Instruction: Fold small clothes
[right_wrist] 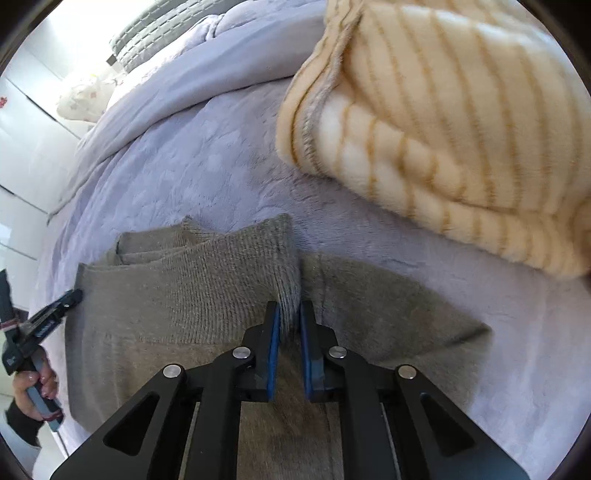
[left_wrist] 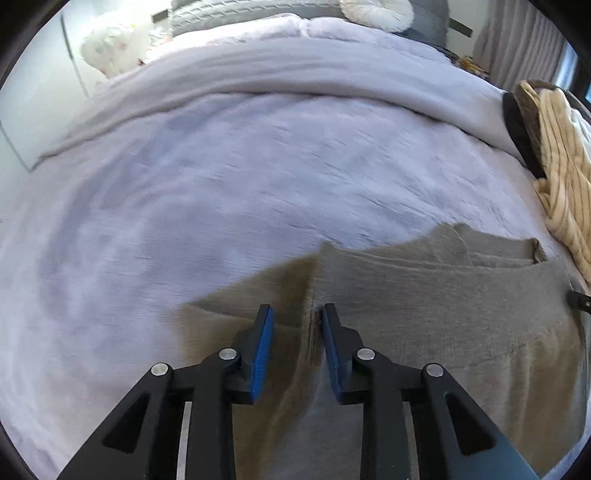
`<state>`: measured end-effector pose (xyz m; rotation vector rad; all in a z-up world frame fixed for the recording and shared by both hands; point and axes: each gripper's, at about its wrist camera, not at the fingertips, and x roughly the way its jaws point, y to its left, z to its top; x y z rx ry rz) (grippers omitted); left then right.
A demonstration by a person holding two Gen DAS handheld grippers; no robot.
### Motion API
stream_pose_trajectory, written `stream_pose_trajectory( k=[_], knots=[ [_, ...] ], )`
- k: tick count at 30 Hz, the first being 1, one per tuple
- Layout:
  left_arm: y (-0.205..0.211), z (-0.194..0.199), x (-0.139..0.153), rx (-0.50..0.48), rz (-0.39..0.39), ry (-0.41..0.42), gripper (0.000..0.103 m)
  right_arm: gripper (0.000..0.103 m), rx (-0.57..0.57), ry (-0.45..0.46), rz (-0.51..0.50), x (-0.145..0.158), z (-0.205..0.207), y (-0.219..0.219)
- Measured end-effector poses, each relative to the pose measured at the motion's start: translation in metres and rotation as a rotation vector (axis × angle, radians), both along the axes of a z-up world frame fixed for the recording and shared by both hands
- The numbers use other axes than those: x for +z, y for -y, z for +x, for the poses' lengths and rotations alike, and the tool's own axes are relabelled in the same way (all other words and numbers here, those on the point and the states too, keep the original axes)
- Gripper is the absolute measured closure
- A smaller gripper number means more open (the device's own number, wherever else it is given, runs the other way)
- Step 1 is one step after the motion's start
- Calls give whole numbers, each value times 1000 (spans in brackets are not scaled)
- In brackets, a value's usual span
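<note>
A grey-brown knit garment (left_wrist: pixel 443 302) lies on the lavender bed cover, partly folded, with layered edges at its far side; it also shows in the right wrist view (right_wrist: pixel 177 295). My left gripper (left_wrist: pixel 297 314) sits over the garment's left edge, its blue pads apart with a fold of cloth between them. My right gripper (right_wrist: pixel 290 310) is nearly closed on a raised ridge of the garment's right edge. The left gripper also shows at the left of the right wrist view (right_wrist: pixel 55 306), its tip at the garment's edge.
A cream striped fleece blanket (right_wrist: pixel 461 122) is bunched close on the right, also seen in the left wrist view (left_wrist: pixel 561 177). The lavender bed cover (left_wrist: pixel 221 177) spreads beyond the garment. Pillows (left_wrist: pixel 373 13) lie at the head of the bed. A curtain (left_wrist: pixel 517 40) hangs at far right.
</note>
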<state>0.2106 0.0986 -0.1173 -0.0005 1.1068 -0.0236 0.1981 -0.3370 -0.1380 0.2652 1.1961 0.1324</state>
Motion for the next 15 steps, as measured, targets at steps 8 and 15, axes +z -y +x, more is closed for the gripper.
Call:
stream_pose_trajectory(
  k=[8,15],
  knots=[
    [-17,-57,24,-55,-132,-65,74,91,110,54,-18,40,-63,-11],
    [-23,-114,-18,-7,-149,-137,74,93,109,-94,9,-12,-111,-12]
  ],
)
